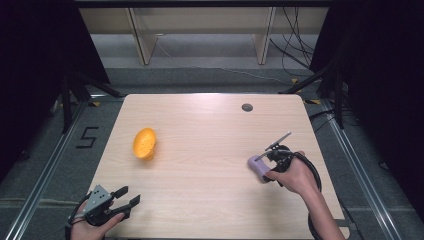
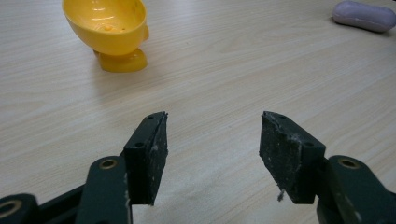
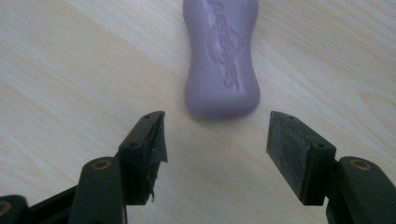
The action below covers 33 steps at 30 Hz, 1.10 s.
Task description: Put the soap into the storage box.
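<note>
A yellow bowl (image 1: 145, 143) lies tipped on its side on the left half of the wooden table (image 1: 200, 120); in the left gripper view the yellow bowl (image 2: 107, 28) stands at the far upper left. A purple soap bar (image 1: 256, 167) lies flat on the right; the soap bar (image 2: 364, 15) sits far off at the top right. My left gripper (image 1: 131, 195) (image 2: 212, 126) rests near the front left edge, open, with bare table between its jaws. My right gripper (image 1: 268, 167) (image 3: 217, 123) hovers right at the soap bar (image 3: 222, 60), open, its jaws just short of the bar's near end.
A small dark round hole (image 1: 247, 107) sits near the table's far right. Wooden shelf legs (image 1: 142, 40) and cables stand beyond the far edge. A "5" mark (image 1: 87, 137) is on the floor at the left.
</note>
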Available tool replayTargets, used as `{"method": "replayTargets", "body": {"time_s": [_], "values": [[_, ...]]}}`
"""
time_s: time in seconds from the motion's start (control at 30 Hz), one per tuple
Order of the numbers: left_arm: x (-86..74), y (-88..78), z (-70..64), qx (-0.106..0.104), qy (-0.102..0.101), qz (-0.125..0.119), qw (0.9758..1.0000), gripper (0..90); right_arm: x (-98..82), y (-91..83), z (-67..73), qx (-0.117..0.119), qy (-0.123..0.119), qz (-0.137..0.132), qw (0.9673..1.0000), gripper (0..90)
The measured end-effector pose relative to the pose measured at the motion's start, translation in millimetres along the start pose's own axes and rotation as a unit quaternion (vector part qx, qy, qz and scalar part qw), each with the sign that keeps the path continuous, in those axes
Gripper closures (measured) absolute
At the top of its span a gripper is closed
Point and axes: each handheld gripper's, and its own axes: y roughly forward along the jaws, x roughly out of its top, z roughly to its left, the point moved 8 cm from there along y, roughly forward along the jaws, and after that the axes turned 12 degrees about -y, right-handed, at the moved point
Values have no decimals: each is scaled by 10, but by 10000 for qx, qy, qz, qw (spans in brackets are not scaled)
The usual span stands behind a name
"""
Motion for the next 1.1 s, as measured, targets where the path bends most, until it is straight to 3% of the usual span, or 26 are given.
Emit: {"method": "replayTargets", "body": {"time_s": [0.17,0.2,0.57,0.63,0.67,0.73,0.83,0.9,0.93,0.97,1.1], "values": [[-2,-10,3,24,32,-7,10000,408,209,165,-44,6,-186,-15,9998,348],[-2,-14,-2,29,33,-30,10000,406,263,228,-54,-37,-189,83,9998,347],[-8,-9,-8,9,100,-30,9999,404,383,507,-120,14,-410,422,9983,355],[-10,-8,-11,6,97,-29,9999,403,386,526,-120,23,-370,553,9978,380],[-11,-7,-9,6,115,-22,9999,403,384,549,-147,21,-567,530,9970,392],[-12,-8,-6,11,123,-15,9999,402,378,553,-138,58,-561,646,9963,429],[-14,-8,-5,10,135,-5,9999,402,374,553,-128,107,-640,691,9955,431],[-15,-9,-6,34,159,-7,9999,403,370,553,-124,147,-826,747,9937,432],[-16,-4,-12,23,152,-14,9999,402,368,541,-89,173,-689,826,9940,433],[-19,-7,-8,41,183,10,9998,402,366,532,-85,268,-801,875,9926,435],[-24,2,-25,1,91,-12,10000,402,367,540,-122,224,-1064,753,9912,451]]}}
